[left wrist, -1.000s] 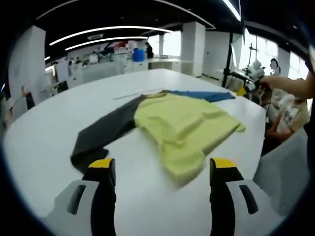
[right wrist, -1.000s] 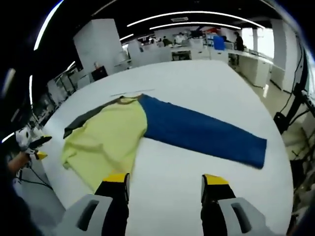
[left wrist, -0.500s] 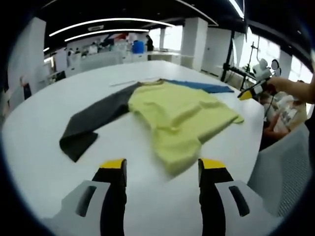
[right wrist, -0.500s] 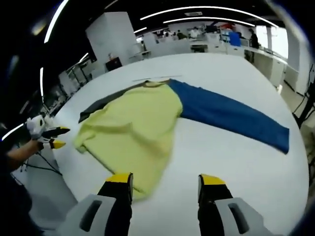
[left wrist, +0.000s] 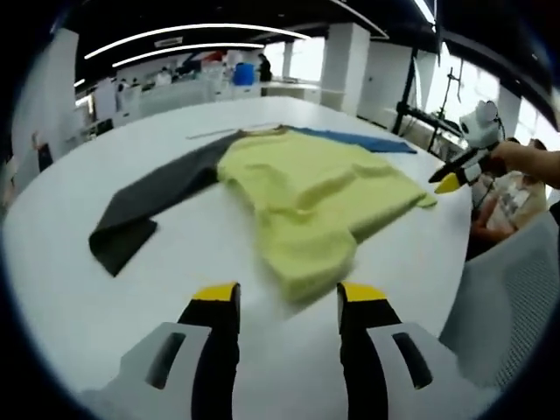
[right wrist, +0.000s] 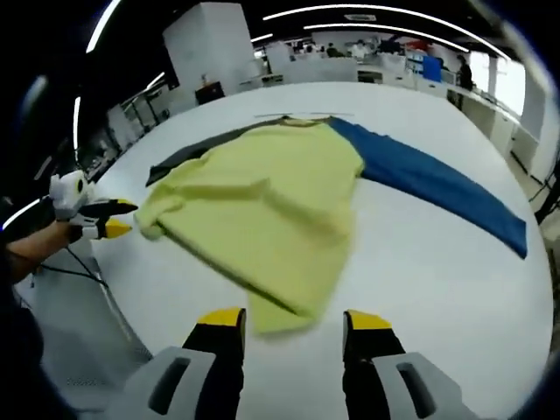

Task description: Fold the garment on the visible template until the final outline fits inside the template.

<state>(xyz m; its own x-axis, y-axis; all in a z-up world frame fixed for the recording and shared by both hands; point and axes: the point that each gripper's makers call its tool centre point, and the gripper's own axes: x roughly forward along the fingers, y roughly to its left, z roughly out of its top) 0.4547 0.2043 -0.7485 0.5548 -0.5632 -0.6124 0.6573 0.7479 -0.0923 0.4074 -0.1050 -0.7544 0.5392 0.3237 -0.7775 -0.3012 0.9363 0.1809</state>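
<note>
- Yellow-green long-sleeved cloth garment (left wrist: 311,197) with one dark grey sleeve (left wrist: 144,206) and one blue sleeve (right wrist: 437,179), spread flat on white round desk (left wrist: 79,289).
- Left gripper (left wrist: 278,299) at hem, jaws spread, pinching nothing.
- Right gripper (right wrist: 293,324) at hem, jaws spread, empty.

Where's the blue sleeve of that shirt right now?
In the right gripper view, the blue sleeve lies flat on the white table, stretching right from the yellow body.

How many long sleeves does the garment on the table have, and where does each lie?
2. The dark grey sleeve stretches away from the yellow body on one side; the blue sleeve stretches away on the opposite side, both flat on the white table.
</note>
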